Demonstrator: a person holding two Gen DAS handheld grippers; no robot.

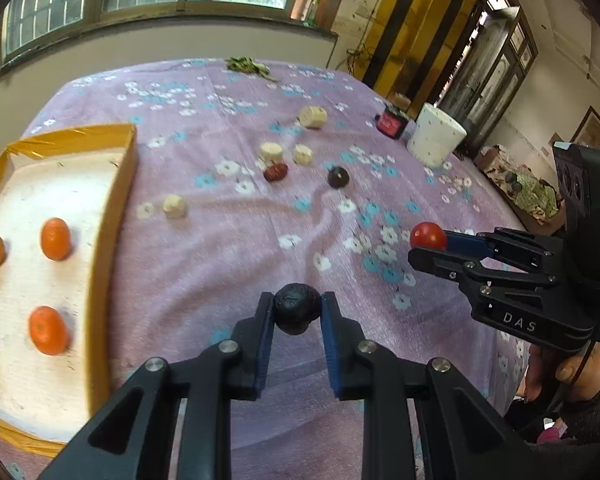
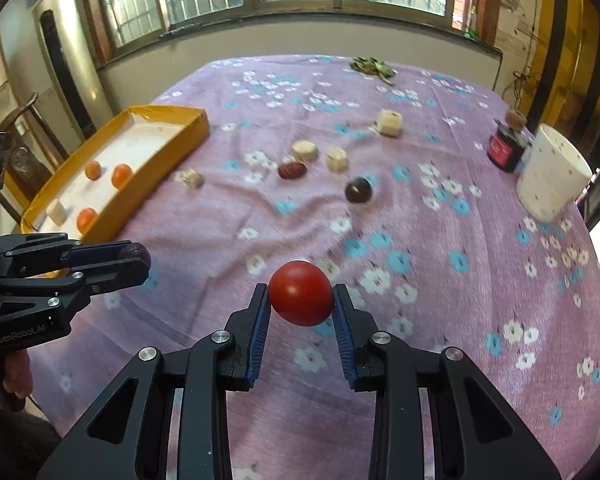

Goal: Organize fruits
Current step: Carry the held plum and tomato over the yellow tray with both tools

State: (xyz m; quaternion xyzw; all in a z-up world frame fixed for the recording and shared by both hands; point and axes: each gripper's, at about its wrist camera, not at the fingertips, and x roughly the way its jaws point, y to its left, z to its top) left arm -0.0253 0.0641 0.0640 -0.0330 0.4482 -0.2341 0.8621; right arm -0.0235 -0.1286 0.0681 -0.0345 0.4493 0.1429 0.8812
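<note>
My left gripper (image 1: 298, 306) is shut on a dark wrinkled round fruit (image 1: 297, 309), held above the purple flowered cloth. My right gripper (image 2: 301, 298) is shut on a red tomato (image 2: 301, 293), also off the cloth. In the left wrist view the right gripper (image 1: 428, 246) shows at the right with the tomato (image 1: 428, 235) at its tip. At the left lies a yellow-rimmed tray (image 1: 116, 200) with three oranges (image 1: 55, 239) and a pale chunk. Loose on the cloth lie a red date (image 1: 276, 172), a dark round fruit (image 1: 338, 177) and several pale chunks (image 1: 271, 151).
A white dotted cup (image 1: 436, 136) and a dark jar with a red label (image 1: 391, 123) stand at the cloth's right edge. A bunch of green leaves (image 1: 247, 66) lies at the far edge under the window. A person's hand (image 1: 580, 372) holds the right gripper.
</note>
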